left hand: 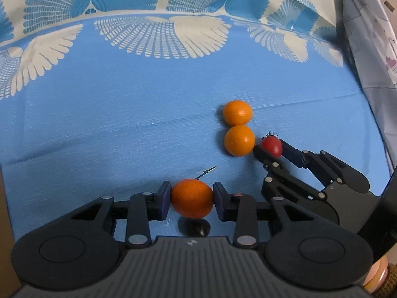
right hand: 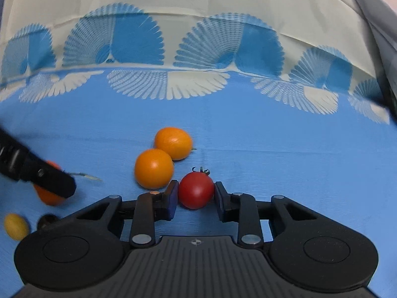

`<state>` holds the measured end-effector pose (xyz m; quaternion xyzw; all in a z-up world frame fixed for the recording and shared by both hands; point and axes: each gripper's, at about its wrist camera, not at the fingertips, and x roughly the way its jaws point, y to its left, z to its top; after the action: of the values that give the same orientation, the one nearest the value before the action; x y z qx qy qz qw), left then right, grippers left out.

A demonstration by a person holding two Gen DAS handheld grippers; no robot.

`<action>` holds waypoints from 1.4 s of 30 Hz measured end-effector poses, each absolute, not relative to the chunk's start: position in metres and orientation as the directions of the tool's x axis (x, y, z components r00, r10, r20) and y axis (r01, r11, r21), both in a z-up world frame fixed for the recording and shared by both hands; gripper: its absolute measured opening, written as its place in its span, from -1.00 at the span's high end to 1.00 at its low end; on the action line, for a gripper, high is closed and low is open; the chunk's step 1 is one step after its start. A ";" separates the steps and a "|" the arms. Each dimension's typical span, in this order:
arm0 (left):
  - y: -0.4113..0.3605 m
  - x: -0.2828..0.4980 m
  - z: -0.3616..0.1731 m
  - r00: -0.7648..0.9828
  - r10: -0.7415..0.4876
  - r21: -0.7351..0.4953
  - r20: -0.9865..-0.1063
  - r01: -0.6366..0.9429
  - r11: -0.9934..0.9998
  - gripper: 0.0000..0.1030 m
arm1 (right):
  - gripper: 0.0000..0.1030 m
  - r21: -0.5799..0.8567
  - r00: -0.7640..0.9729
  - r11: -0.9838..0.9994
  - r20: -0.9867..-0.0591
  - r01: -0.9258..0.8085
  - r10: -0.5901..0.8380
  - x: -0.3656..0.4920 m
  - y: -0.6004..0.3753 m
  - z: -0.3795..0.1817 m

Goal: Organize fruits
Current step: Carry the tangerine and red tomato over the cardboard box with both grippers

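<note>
Orange fruit (left hand: 192, 198) clamped in left gripper (left hand: 192, 200) | tomato (right hand: 196, 190) clamped in right gripper (right hand: 196, 193)

A woven cloth (left hand: 124, 114) covers the tabletop, matt with a fine ribbed grain and soft creases, printed with cream fans. The left hand-held gripper (left hand: 191, 198) is matt black plastic with dull metal rivets and ribbed housing; the right hand-held gripper (right hand: 196, 196) looks alike. The orange fruit (left hand: 192, 198) has faintly dimpled, semi-glossy skin; the red tomato (right hand: 196, 190) is smooth and shiny.
</note>
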<state>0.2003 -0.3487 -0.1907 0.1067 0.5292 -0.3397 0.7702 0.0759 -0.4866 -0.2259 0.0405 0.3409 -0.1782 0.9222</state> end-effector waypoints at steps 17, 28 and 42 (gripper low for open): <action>-0.205 0.105 -0.067 0.309 -0.438 -0.242 -0.844 0.510 0.826 0.22 | 0.38 0.127 0.797 0.928 -0.560 0.350 -0.224 -0.039 -0.407 -0.095; -0.046 0.016 -0.017 0.437 -0.342 -0.178 -0.832 0.372 0.911 0.21 | 0.38 0.208 0.844 0.973 -0.535 0.105 0.023 -0.105 -0.266 -0.021; 0.071 -0.067 -0.009 0.506 -0.309 -0.190 -0.806 0.274 0.943 0.22 | 0.38 0.169 0.834 0.985 -0.539 -0.028 0.116 -0.160 -0.148 0.005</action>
<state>-0.0671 0.0711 -0.0088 -0.0187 0.4680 -0.1679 0.8674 -0.1601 -0.1482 0.0050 0.0775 0.2853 0.0376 0.9546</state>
